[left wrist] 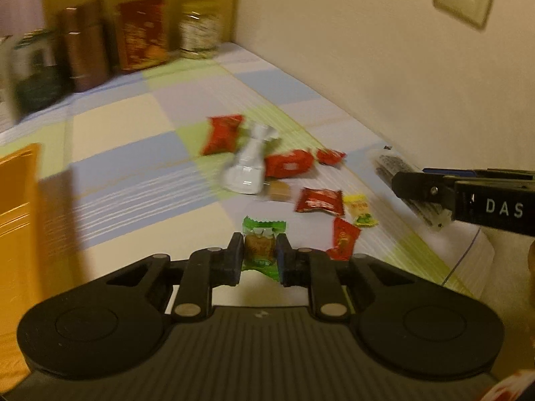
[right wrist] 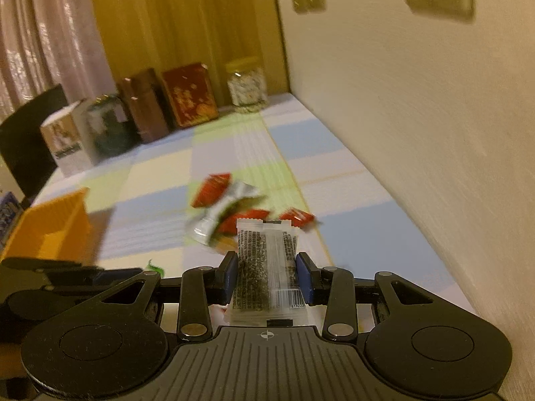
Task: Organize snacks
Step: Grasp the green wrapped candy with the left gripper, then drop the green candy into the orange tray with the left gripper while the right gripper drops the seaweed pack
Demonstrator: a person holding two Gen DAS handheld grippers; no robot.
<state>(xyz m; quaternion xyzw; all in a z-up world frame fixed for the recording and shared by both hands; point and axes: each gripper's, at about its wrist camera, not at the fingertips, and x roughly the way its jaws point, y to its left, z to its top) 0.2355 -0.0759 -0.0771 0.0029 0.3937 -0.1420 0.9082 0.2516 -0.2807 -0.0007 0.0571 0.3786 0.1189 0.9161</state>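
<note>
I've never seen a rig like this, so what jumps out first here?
Each black two-finger gripper is pinching a snack: the left gripper holds a green-wrapped candy, the right gripper a clear packet of dark seeds. Beyond them, red-wrapped sweets lie scattered on the pastel checked tablecloth.

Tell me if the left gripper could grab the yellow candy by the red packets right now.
Probably not yet: the left gripper is already shut on the green-wrapped candy. The yellow candy lies uncovered on the tablecloth, so the path looks free once that candy is dropped.
</note>
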